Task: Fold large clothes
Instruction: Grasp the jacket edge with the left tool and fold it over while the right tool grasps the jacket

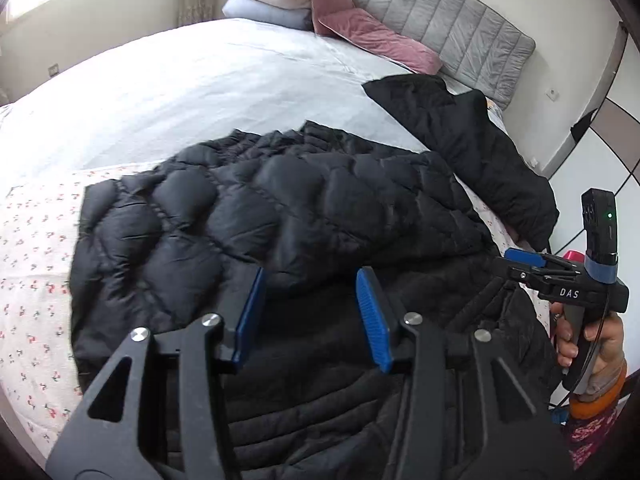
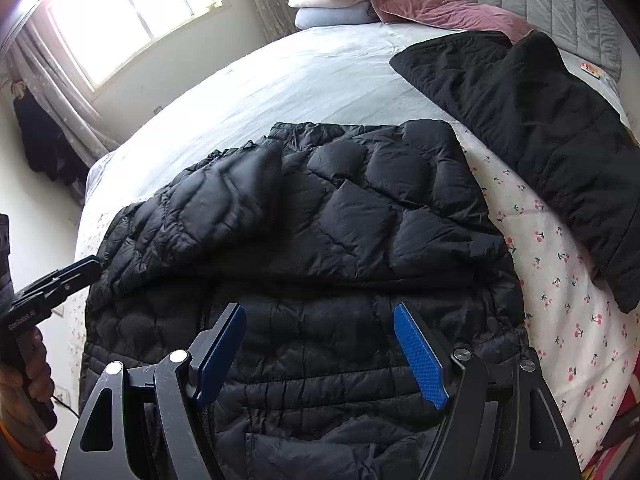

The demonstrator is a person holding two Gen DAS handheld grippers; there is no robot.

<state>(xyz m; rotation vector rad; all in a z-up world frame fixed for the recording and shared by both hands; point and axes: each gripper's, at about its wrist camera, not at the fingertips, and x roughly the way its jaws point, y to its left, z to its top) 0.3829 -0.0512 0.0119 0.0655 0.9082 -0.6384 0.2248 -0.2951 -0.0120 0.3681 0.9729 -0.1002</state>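
A black quilted puffer jacket (image 1: 256, 216) lies on the bed's near edge, its far part doubled back over its near part; it fills the right wrist view too (image 2: 340, 232). My left gripper (image 1: 312, 280) is open and empty, hovering just above the jacket's middle. My right gripper (image 2: 320, 316) is open and empty above the jacket's near part. In the left wrist view the right gripper (image 1: 520, 258) shows at the jacket's right edge. In the right wrist view the left gripper (image 2: 86, 266) shows at the jacket's left edge.
A second black garment (image 1: 472, 148) lies to the right toward the headboard (image 1: 440, 12); it also shows in the right wrist view (image 2: 540, 120). Pink pillows (image 1: 360, 28) and folded blankets (image 1: 272, 0) sit at the bed's head. A floral sheet (image 2: 560, 280) covers the near bed.
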